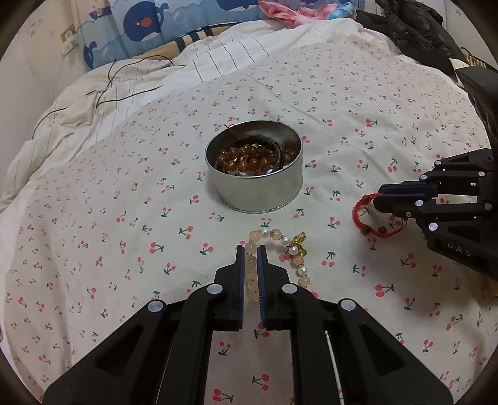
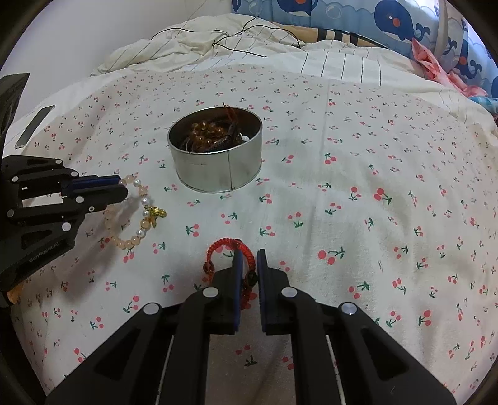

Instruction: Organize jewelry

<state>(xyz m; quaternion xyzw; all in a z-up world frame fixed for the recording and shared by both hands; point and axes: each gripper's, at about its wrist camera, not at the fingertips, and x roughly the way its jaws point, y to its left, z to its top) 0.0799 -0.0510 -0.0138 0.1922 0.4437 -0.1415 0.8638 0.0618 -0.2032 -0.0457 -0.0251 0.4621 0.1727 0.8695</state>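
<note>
left gripper (image 1: 250, 258) fingers clamping on pink bead bracelet (image 1: 275, 246) | right gripper (image 2: 249, 264) fingers pinching red cord bracelet (image 2: 222, 249) | both lying near tin (image 1: 258, 187) on bedsheet (image 1: 93, 233)

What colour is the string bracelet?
Red, with small dark beads; the right gripper is closed on it. Right wrist view shows it best.

A white bedsheet (image 1: 124, 236) printed with small red cherries covers the bed, and behind it lies a rumpled cream quilt (image 1: 77, 102) with thin dark stripes and a thin black cord (image 1: 130, 93) trailing over it. A blue whale-patterned cushion (image 1: 140, 25) leans against the wall beside pink floral fabric (image 1: 280, 11), with a dark garment (image 1: 414, 28) bunched at the far right. In the right wrist view a dark phone (image 2: 35, 126) lies flat near the sheet's left edge.
</note>
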